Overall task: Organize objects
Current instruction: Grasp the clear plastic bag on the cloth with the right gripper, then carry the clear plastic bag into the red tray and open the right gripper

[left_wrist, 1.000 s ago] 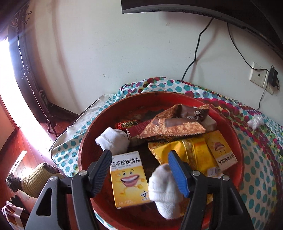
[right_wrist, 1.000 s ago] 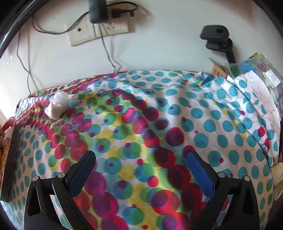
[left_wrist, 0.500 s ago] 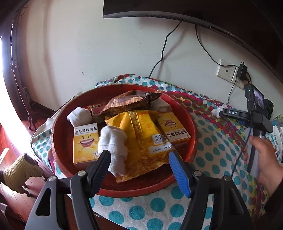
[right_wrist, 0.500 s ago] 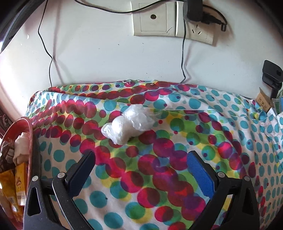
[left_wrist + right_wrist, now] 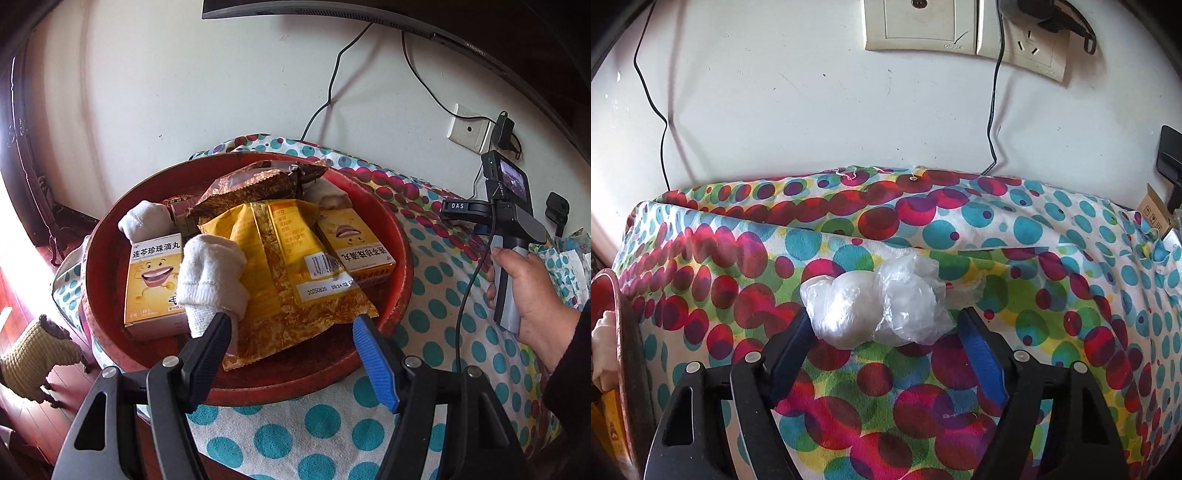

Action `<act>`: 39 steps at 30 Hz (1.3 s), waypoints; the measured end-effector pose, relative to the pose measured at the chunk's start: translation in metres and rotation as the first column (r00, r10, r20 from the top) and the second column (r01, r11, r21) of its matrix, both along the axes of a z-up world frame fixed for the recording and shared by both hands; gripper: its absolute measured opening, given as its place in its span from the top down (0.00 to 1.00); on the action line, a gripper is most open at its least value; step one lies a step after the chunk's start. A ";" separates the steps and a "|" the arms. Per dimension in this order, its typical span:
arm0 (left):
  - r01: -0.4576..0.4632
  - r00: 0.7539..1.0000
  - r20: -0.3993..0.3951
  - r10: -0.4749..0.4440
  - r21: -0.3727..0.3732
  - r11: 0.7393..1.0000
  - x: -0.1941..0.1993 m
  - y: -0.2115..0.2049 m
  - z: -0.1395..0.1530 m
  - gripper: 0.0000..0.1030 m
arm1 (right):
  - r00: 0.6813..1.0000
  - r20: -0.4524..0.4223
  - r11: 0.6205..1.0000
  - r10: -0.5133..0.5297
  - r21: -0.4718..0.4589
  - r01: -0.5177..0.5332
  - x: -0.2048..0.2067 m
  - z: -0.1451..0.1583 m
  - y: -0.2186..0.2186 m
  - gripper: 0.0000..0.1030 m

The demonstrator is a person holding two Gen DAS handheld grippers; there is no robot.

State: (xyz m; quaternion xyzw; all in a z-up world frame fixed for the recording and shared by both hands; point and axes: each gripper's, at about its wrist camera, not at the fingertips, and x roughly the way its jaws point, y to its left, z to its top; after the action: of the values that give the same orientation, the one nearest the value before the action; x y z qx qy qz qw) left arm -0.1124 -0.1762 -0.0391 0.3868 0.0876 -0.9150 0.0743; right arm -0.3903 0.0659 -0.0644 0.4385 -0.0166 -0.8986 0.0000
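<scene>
Crumpled plastic bag (image 5: 875, 306) lies on the dotted tabletop (image 5: 1052, 295), dead ahead of my right gripper (image 5: 884, 328), long axis crosswise, spanning pad to pad. Jaws closing, bag between the tips; left pad appears to touch, firm grip not yet judged. Left gripper (image 5: 291, 332) hangs part open, empty, over the red tray (image 5: 400, 236), farther off.

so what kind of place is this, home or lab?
Most likely a home living room: a polka-dot cloth covers the table against a white wall with sockets, a monitor or TV edge hangs above, and a red tray holds medicine boxes, snack bags and rolled socks.
</scene>
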 end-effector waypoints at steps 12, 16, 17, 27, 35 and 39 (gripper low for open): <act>0.006 1.000 -0.019 -0.006 0.002 1.000 0.003 0.003 0.006 0.32 | 0.995 -0.053 0.996 0.086 0.004 -0.086 0.024 0.017 -0.003 0.57; 0.010 0.999 -0.032 -0.010 0.002 1.000 0.007 0.005 0.012 0.32 | 0.989 -0.079 0.992 0.127 0.028 -0.125 0.042 0.032 -0.008 0.57; 0.013 0.999 -0.038 -0.013 0.000 1.000 0.008 0.006 0.015 0.32 | 0.987 -0.084 0.991 0.134 0.031 -0.132 0.046 0.036 -0.009 0.57; 0.014 0.996 -0.089 -0.016 -0.026 1.000 0.025 0.020 0.040 0.32 | 0.974 -0.109 0.981 0.196 0.029 -0.194 0.092 0.061 -0.015 0.57; 0.012 0.996 -0.090 -0.015 -0.031 0.999 0.037 0.028 0.047 0.32 | 0.941 -0.145 0.952 0.307 0.036 -0.305 0.131 0.083 -0.049 0.57; 0.008 0.997 -0.082 -0.010 -0.032 0.999 0.039 0.027 0.046 0.32 | 0.910 -0.152 0.922 0.386 0.050 -0.383 0.143 0.089 -0.082 0.57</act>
State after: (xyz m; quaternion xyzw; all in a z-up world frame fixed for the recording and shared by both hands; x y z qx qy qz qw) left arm -0.0739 -0.1493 0.0071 0.3483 0.0745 -0.9316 0.0726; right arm -0.2468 -0.0166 0.0243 0.3600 0.0786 -0.9132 0.1742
